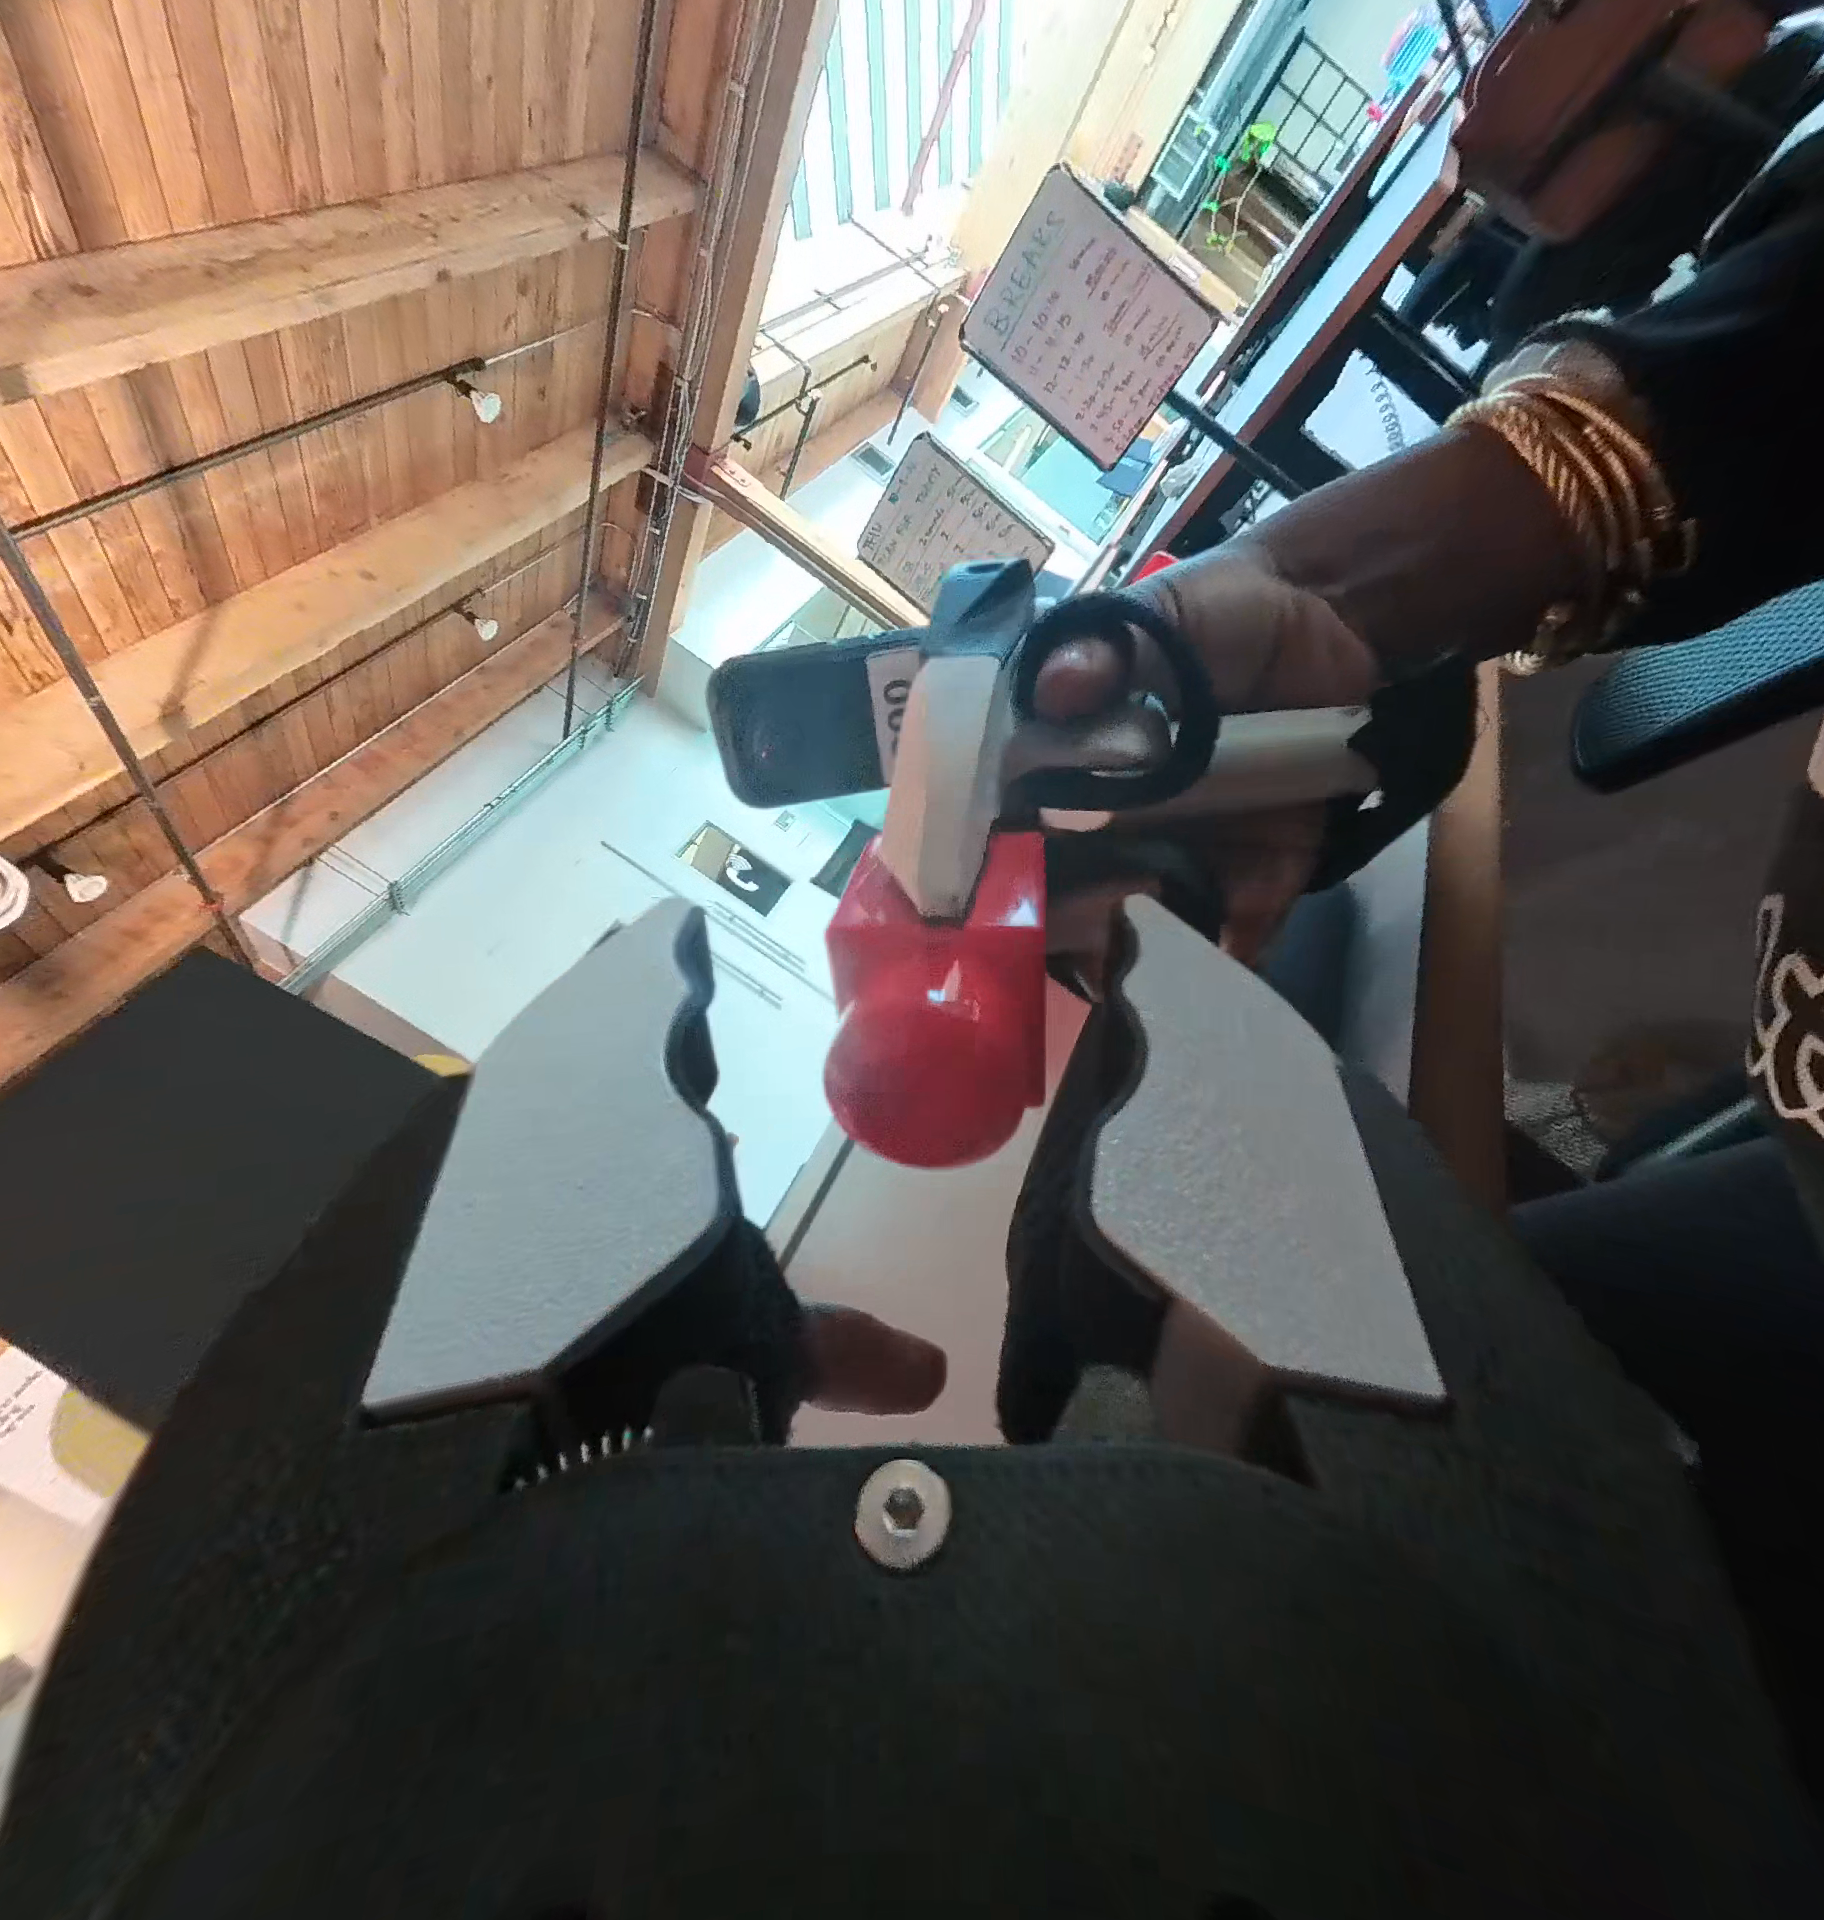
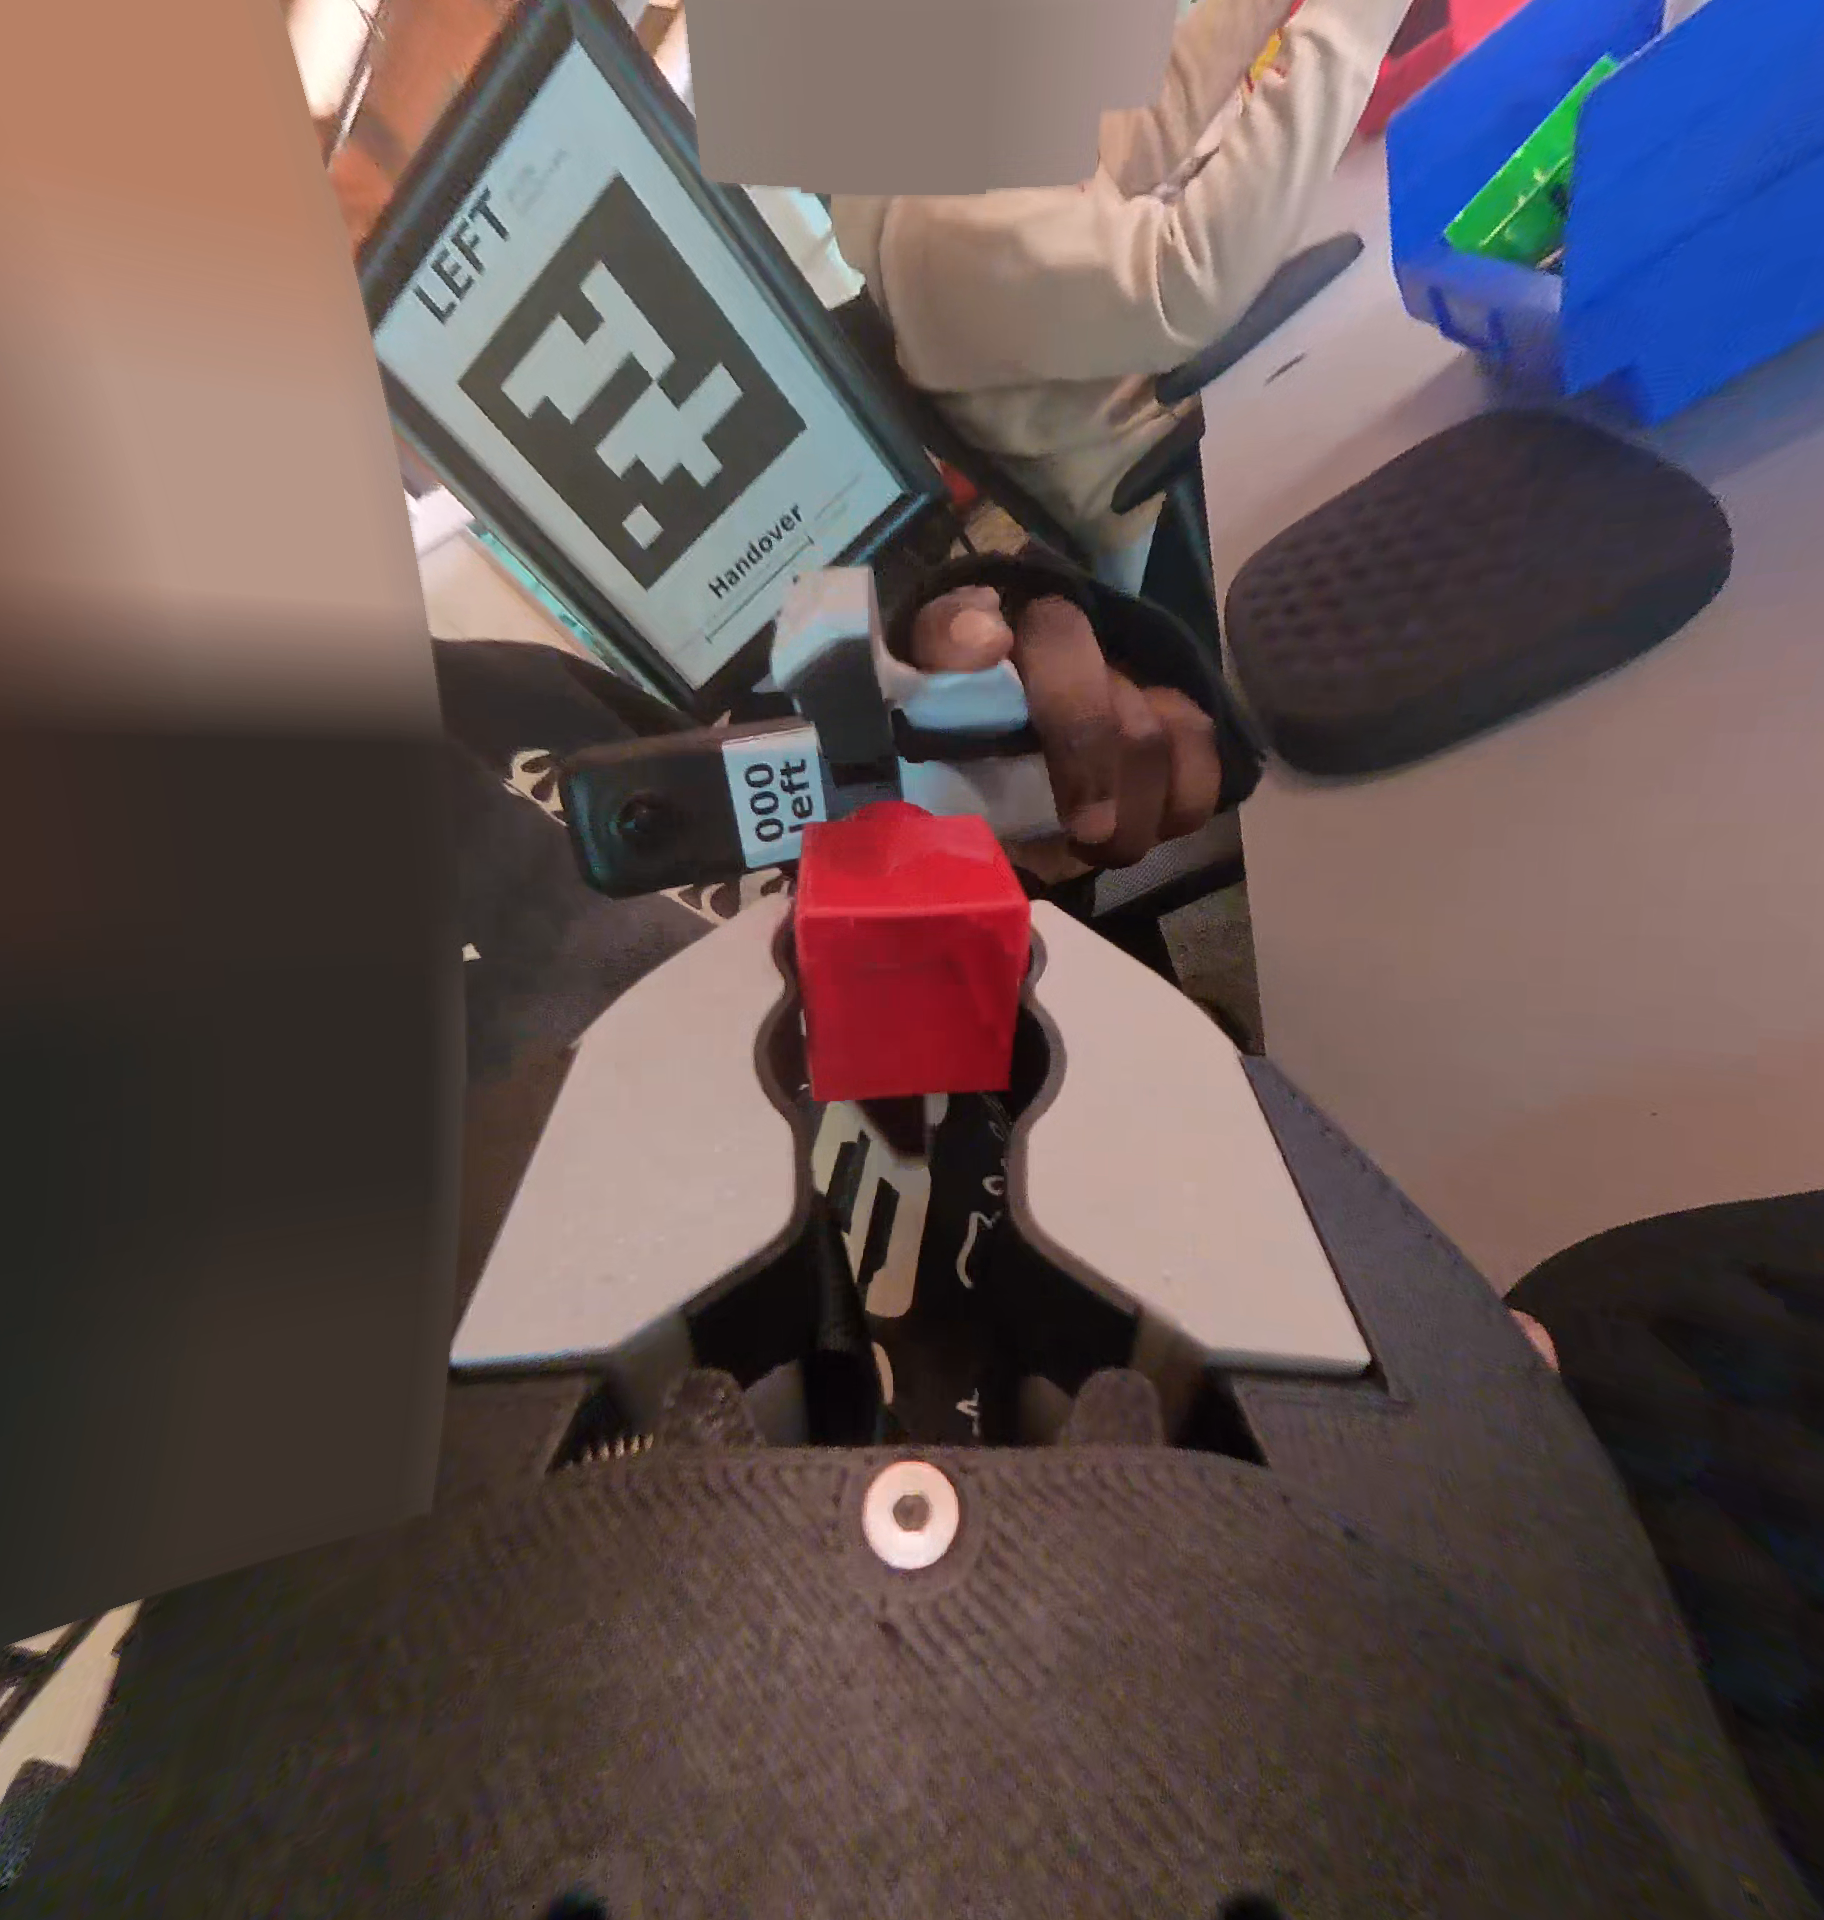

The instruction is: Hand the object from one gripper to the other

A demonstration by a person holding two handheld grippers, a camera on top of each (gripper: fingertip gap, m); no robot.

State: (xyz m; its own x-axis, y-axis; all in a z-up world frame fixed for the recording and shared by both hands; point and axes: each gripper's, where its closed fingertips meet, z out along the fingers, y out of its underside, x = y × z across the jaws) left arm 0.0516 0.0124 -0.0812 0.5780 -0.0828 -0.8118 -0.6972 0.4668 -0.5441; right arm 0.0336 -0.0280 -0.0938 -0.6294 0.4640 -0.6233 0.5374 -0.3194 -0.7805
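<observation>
Holding the red block (image 2: 903, 997) pinched in the right gripper (image 2: 908, 1023), near the left one.

Left gripper (image 1: 903, 1049) is spread; the block's round end sits between its fingers, toward twelve o'clock.

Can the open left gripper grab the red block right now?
Probably yes. The left gripper is open around the round end of the red block, nothing lies between, and the right gripper holds the square end.
</observation>
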